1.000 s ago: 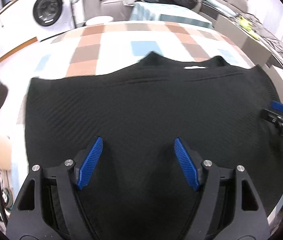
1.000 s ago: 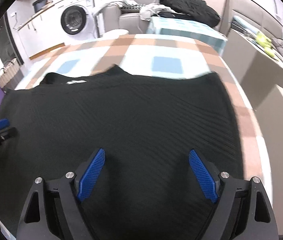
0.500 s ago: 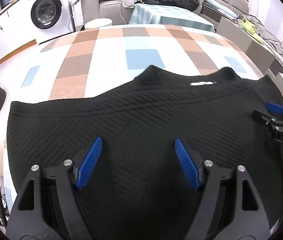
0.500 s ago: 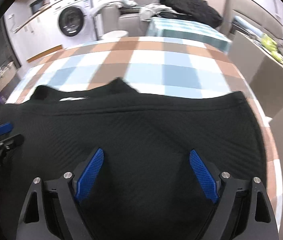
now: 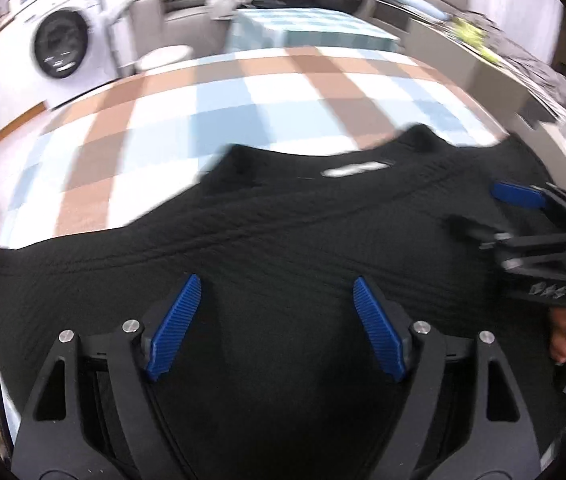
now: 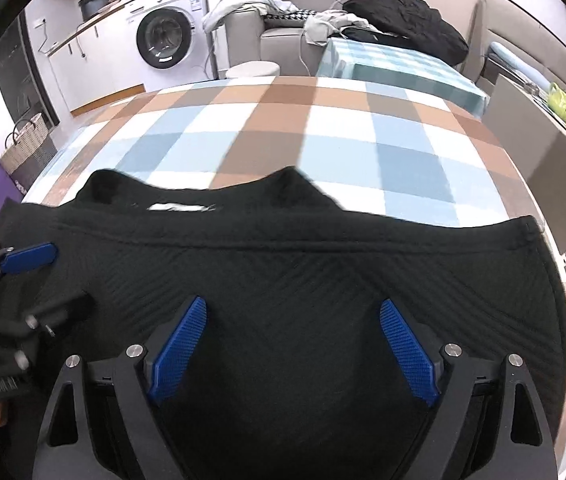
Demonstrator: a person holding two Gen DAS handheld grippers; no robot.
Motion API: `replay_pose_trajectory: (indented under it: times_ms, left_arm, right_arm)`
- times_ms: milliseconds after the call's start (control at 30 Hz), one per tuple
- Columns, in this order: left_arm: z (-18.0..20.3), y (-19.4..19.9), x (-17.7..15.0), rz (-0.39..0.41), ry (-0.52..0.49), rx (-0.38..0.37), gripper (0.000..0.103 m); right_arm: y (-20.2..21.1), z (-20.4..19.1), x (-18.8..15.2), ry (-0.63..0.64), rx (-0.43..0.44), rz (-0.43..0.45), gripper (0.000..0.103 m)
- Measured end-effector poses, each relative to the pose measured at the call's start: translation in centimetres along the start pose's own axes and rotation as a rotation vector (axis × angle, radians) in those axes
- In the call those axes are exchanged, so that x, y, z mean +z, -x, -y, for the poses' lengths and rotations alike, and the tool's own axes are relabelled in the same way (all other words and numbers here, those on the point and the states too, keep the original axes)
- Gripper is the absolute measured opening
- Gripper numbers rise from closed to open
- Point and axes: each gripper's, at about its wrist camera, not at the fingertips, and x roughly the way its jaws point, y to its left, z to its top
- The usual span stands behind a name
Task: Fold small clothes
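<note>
both wrist views look steeply down, close over the black garment (image 5: 283, 248). each faces 12 o'clock toward the washing machine (image 6: 167, 36). they share the garment and checked surface (image 6: 323, 136).

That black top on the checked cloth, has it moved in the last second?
Yes. The black top has slid toward the camera; more checked cloth shows beyond its collar.

Bright, even room light; left view motion-blurred, both fisheye-warped at edges.

Both tongs, the left tongs (image 5: 275, 326) low in the left wrist view and the right tongs (image 6: 293, 348) low in the right wrist view, have black angular frames with triangular cutouts, silver screws at the joints, ribbed blue pads (image 5: 175, 328) and white lettering on the side.
</note>
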Motion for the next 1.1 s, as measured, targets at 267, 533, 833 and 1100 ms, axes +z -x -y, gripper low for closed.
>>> replay_pose_trajectory:
  times_ms: [267,533,833,1100]
  left_arm:
    - [-4.6,1.3,-1.6,-0.005,0.093,0.062,0.077]
    - [-4.5,4.3,-6.0,-0.020,0.093,0.084,0.077]
    - [-3.5,9.7,-14.2,-0.029,0.105,0.092,0.077]
    - [-2.0,13.8,-20.2,0.009,0.096,0.108,0.077]
  right_arm:
    - [1.5,7.4,-1.9,-0.111,-0.125,-0.023,0.089]
    - [4.6,7.4,-6.1,-0.060,-0.142,-0.034,0.089]
    - [9.3,6.6,-13.5,-0.062,-0.093,-0.047,0.090]
    - [12.7,5.6,-18.6,-0.079,-0.094,-0.053,0.090]
